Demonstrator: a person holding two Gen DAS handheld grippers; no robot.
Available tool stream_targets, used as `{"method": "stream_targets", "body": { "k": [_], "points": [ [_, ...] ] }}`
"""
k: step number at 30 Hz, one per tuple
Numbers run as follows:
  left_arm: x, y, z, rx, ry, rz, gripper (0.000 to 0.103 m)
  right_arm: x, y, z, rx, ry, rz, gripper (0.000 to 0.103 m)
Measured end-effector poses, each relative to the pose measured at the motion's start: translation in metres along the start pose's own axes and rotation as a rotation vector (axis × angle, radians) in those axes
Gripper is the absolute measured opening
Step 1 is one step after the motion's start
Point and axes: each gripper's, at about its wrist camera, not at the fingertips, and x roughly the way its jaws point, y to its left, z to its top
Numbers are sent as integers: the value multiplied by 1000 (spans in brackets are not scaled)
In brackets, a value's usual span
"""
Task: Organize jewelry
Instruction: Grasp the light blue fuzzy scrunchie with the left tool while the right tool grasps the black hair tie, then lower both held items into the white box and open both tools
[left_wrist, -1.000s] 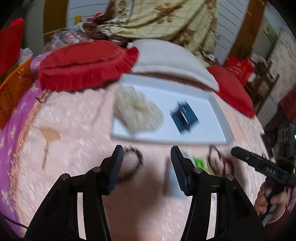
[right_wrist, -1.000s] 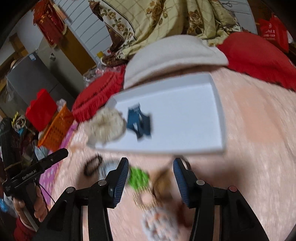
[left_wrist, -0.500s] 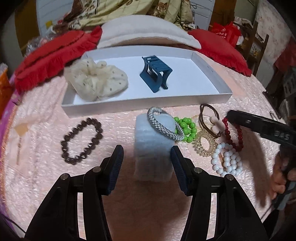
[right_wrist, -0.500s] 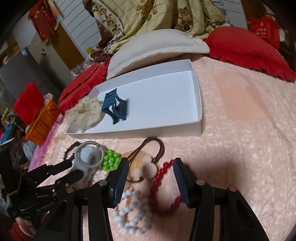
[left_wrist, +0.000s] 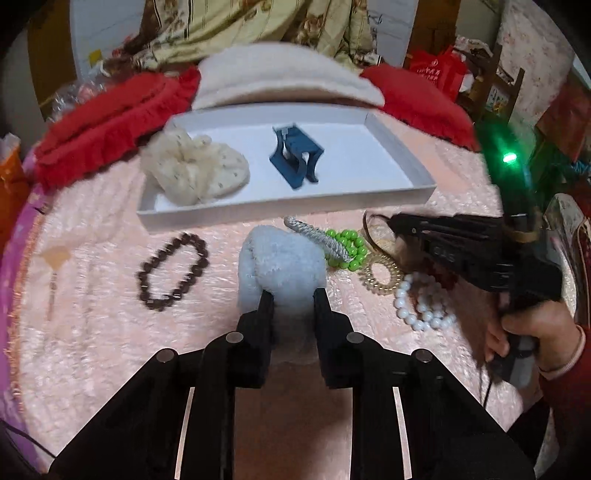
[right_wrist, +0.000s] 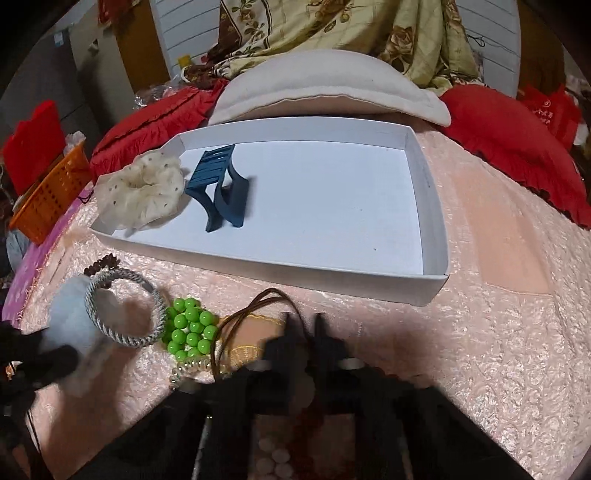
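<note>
On the pink bedspread (right_wrist: 498, 332), a white tray (right_wrist: 430, 206) sits in front of red cushions (left_wrist: 110, 110) and a cream pillow (right_wrist: 325, 85); inside it lie a cream scrunchie (right_wrist: 140, 192) and a blue hair clip (right_wrist: 218, 188). In front of the tray, crowded together, lie a brown bead bracelet (left_wrist: 171, 269), a grey braided band (right_wrist: 123, 306), green beads (right_wrist: 190, 328), a brown hair tie (right_wrist: 258, 299), a gold coil tie (left_wrist: 382, 275) and white pearls (left_wrist: 421, 302). The left claw (left_wrist: 291, 299) is closing on a pale blue fluffy pad (left_wrist: 280, 266), its fingers pressing into both sides. The right claw (right_wrist: 304, 325) is pinched nearly together over the hair tie; whether it grips anything I cannot tell.
</note>
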Motion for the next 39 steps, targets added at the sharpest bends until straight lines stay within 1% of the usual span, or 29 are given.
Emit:
{"method": "stream_targets", "body": {
  "k": [4, 8, 11, 14, 18, 22, 25, 27, 29, 30, 32, 33, 36, 39],
  "points": [
    [-38, 6, 3, -18, -59, -15, 19, -19, -7, 0, 55, -37, 42, 2],
    [-56, 14, 9, -51, -83, -40, 19, -42, -10, 3, 78, -79, 59, 2],
    [-60, 17, 15, -57, -93, -24, 19, -60, -11, 7, 85, -112, 69, 2],
    [-59, 22, 23, -72, -88, -27, 19, -74, -15, 17, 95, -136, 84, 2],
    [-53, 32, 47, -89, -91, -11, 19, -79, -19, 37, 103, -155, 91, 2],
    [-34, 47, 84, -137, -83, -24, 19, -74, -25, 62, 131, -164, 110, 2],
    [-12, 53, 115, -142, -74, 5, 19, -61, -27, 85, 150, -163, 120, 2],
    [8, 57, 138, -155, -63, 14, 19, -48, -27, 101, 156, -153, 120, 2],
    [24, 62, 153, -174, -61, 21, 19, -32, -27, 114, 170, -135, 126, 2],
    [38, 65, 163, -186, -51, 24, 19, -21, -27, 120, 180, -120, 130, 2],
    [59, 69, 174, -197, -28, 28, 19, -3, -29, 129, 197, -96, 142, 2],
    [76, 71, 180, -199, -5, 33, 19, 6, -30, 132, 205, -85, 147, 2],
    [109, 75, 186, -187, 40, 57, 20, 31, -33, 138, 235, -50, 167, 2],
    [132, 81, 188, -186, 65, 80, 22, 52, -36, 141, 252, -22, 182, 2]
  ]
}}
